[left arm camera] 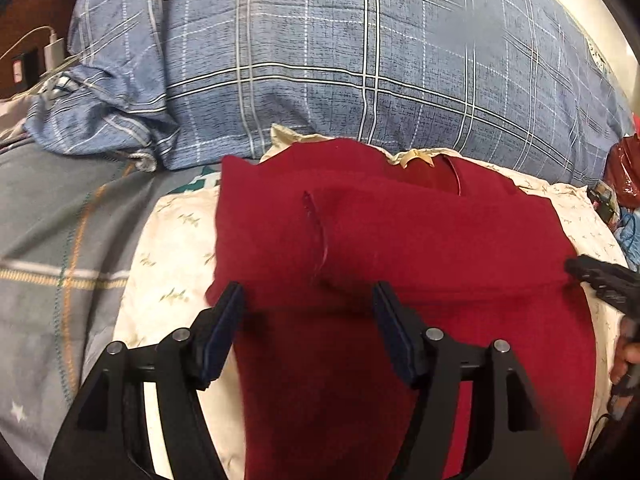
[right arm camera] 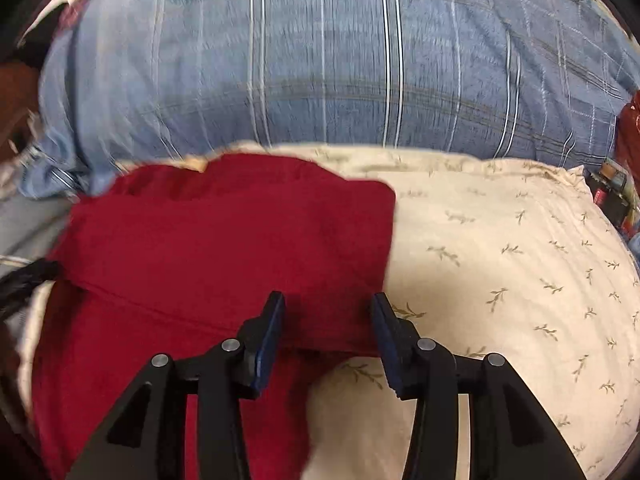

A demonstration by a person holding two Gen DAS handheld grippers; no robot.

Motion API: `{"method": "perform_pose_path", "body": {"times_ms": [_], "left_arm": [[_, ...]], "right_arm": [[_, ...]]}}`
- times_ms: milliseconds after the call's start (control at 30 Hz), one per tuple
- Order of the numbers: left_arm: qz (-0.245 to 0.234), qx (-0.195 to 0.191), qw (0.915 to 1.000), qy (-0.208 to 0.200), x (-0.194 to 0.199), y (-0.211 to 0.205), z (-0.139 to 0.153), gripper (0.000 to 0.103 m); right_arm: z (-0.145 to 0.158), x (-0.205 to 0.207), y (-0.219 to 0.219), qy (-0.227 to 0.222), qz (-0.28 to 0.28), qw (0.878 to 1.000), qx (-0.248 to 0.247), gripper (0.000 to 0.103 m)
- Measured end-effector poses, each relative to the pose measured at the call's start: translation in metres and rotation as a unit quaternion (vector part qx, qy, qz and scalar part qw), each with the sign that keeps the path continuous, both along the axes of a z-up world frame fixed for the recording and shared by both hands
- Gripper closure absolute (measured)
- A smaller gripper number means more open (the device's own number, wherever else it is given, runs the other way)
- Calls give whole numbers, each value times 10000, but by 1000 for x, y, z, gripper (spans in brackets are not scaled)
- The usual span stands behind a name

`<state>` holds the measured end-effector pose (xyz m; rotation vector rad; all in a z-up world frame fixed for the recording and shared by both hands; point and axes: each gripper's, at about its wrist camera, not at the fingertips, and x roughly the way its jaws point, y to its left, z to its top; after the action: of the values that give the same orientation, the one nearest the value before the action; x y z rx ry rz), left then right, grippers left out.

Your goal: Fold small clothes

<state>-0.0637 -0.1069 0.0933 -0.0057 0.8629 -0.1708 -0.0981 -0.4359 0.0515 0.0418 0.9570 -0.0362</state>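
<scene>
A dark red garment (left arm camera: 392,240) lies partly folded on a cream leaf-print pillow (left arm camera: 168,264), its upper part doubled over toward me. My left gripper (left arm camera: 308,296) is open just above the garment's left part, over the fold edge, holding nothing. The right gripper's fingertip (left arm camera: 600,276) shows at the garment's right edge. In the right wrist view the garment (right arm camera: 224,240) fills the left half on the pillow (right arm camera: 500,264). My right gripper (right arm camera: 328,308) is open over the garment's lower right corner, holding nothing.
A large blue plaid pillow (left arm camera: 360,60) lies behind the cream one and also shows in the right wrist view (right arm camera: 320,60). Grey bedding (left arm camera: 52,248) lies left. A red bag (left arm camera: 624,172) and small items sit far right. A charger and cable (left arm camera: 52,48) are far left.
</scene>
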Motion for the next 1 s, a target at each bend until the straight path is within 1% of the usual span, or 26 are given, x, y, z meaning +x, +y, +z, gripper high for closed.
{"method": "perform_pose_path", "body": {"times_ms": [33, 100, 167, 233, 300, 367, 400, 433, 500, 567, 633, 667, 733, 767, 800, 867, 933, 1000], "left_arm": [[17, -9, 10000, 18, -5, 2, 1, 38], [60, 1, 10000, 30, -14, 8, 3, 38], [113, 24, 9999, 20, -24, 14, 4, 36], [152, 28, 9999, 36, -32, 19, 5, 36], [122, -26, 9999, 70, -43, 26, 6, 36], [88, -92, 9999, 114, -54, 32, 7, 35], [55, -147, 9998, 141, -61, 36, 7, 31], [20, -200, 9996, 178, -70, 42, 6, 29], [-6, -211, 9994, 267, -83, 50, 2, 29], [-83, -203, 9987, 459, -97, 57, -5, 29], [-60, -241, 9979, 595, -107, 62, -12, 29], [-31, -275, 9975, 644, -111, 64, -14, 29], [-15, -331, 9965, 767, -119, 66, -19, 29], [-6, -332, 9962, 802, -123, 67, -21, 29], [10, -326, 9962, 811, -127, 67, -21, 29], [6, -366, 9962, 788, -136, 68, -19, 29], [-15, -426, 9962, 765, -141, 70, -17, 29], [-85, -441, 9957, 811, -146, 69, -18, 29]], "right_arm": [[-5, 1, 1, 70, -14, 9999, -103, 57], [0, -4, 5, 10, 8, 9997, -238, 57], [9, -13, 8, 15, 68, 9998, -165, 57], [19, -27, 8, -18, 144, 9999, -21, 53], [24, -45, 9, 35, 187, 9998, 94, 45], [23, -60, 8, 123, 272, 9991, 292, 40], [21, -67, 8, 237, 368, 9982, 414, 40], [18, -77, 8, 371, 485, 9967, 537, 40], [13, -93, 8, 507, 579, 9951, 613, 40], [6, -106, 7, 605, 560, 9939, 731, 40], [-4, -114, 5, 731, 550, 9897, 1102, 41], [-8, -115, 6, 746, 513, 9889, 1175, 43], [-8, -117, 12, 544, 526, 9918, 1029, 76], [-8, -116, 18, 544, 692, 9920, 907, 95], [-6, -115, 24, 546, 812, 9925, 731, 96], [1, -115, 22, 487, 864, 9935, 557, 97], [4, -116, 16, 444, 790, 9951, 386, 97], [3, -118, 9, 460, 665, 9961, 352, 98]]}}
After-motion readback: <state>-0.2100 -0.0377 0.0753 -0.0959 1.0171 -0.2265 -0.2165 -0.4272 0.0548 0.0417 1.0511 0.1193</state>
